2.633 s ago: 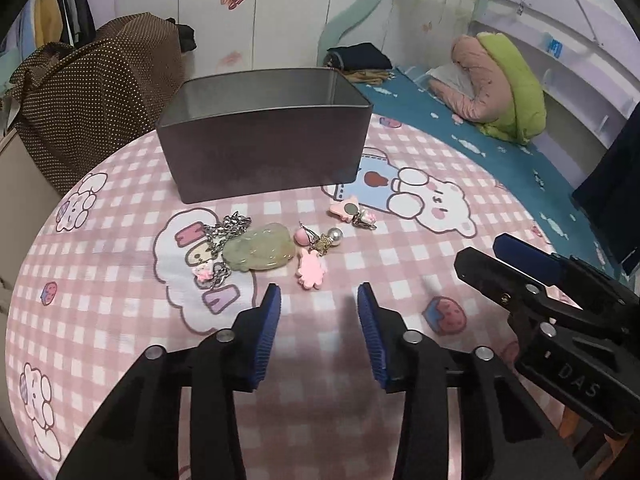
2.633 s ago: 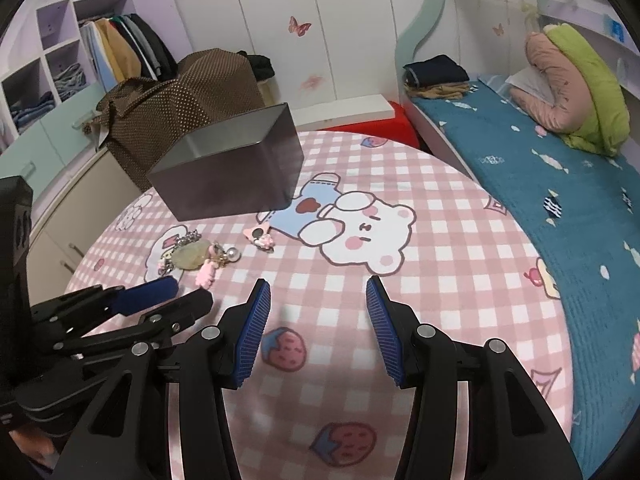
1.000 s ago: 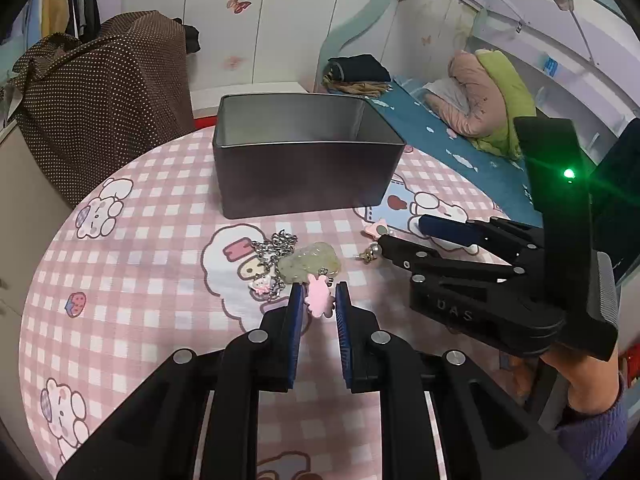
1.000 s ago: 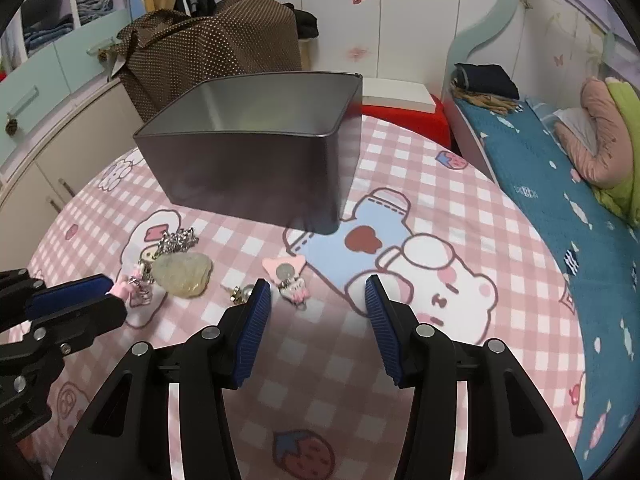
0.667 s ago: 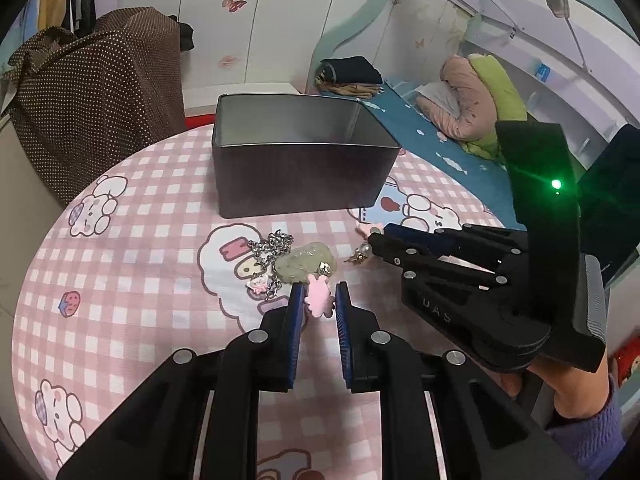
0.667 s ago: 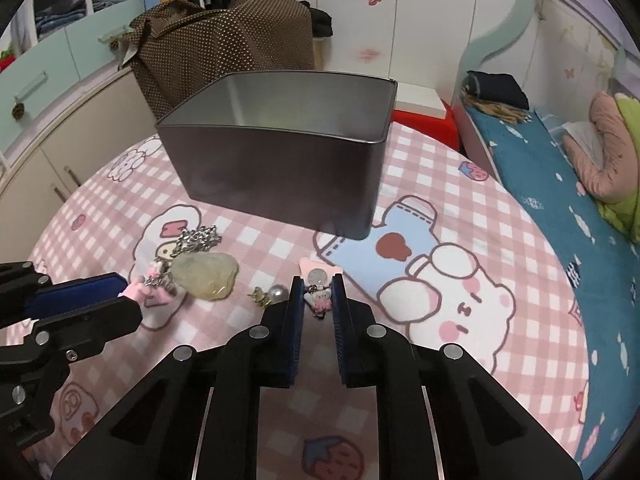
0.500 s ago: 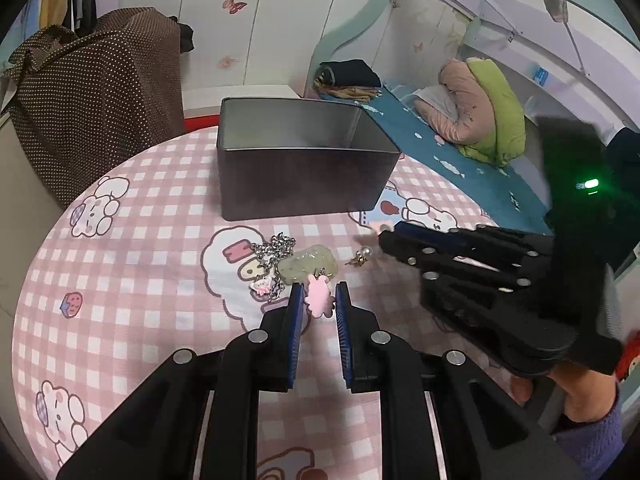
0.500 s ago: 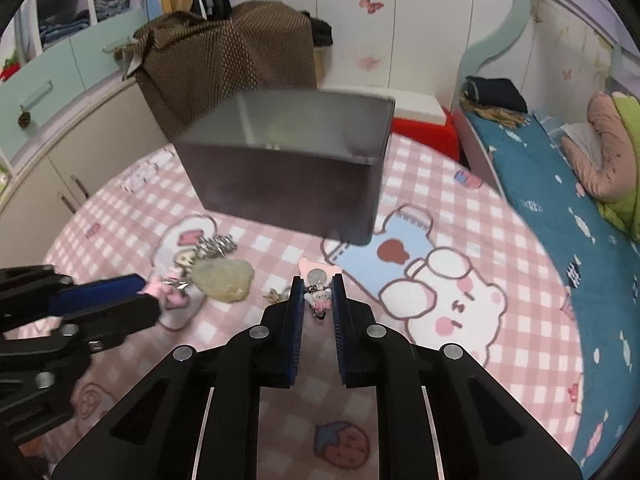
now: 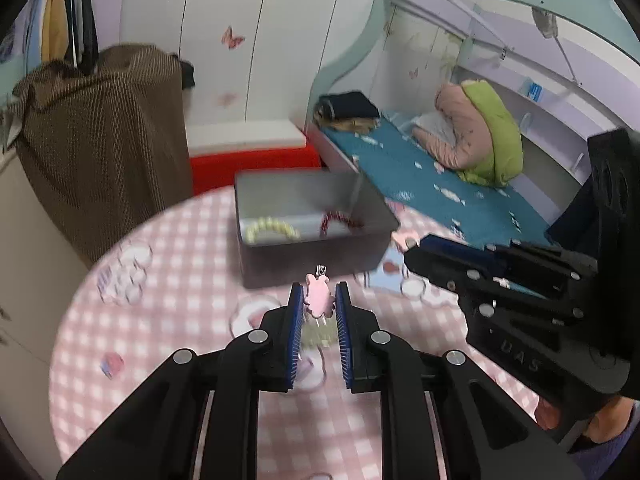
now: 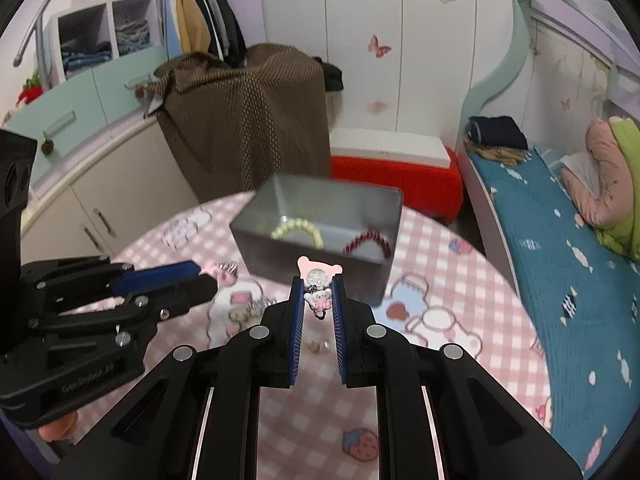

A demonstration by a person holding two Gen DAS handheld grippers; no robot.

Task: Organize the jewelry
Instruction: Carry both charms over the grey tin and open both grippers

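Two grippers hang above the pink checked tablecloth (image 10: 460, 264), each pinching a charm: the left gripper (image 9: 319, 305) clamps a pink hand-shaped charm (image 9: 319, 297), the right gripper (image 10: 316, 299) a pink bear charm (image 10: 319, 280). Ahead, the grey metal tin (image 10: 320, 240) holds a pearl bracelet (image 10: 298, 229) and a red bead bracelet (image 10: 368, 242).

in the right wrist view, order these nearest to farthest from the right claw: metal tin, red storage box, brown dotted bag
1. metal tin, on the table just ahead of the right claw, which is shut on a bear charm.
2. red storage box, on the floor behind the tin, slightly right.
3. brown dotted bag, farther back on the left.
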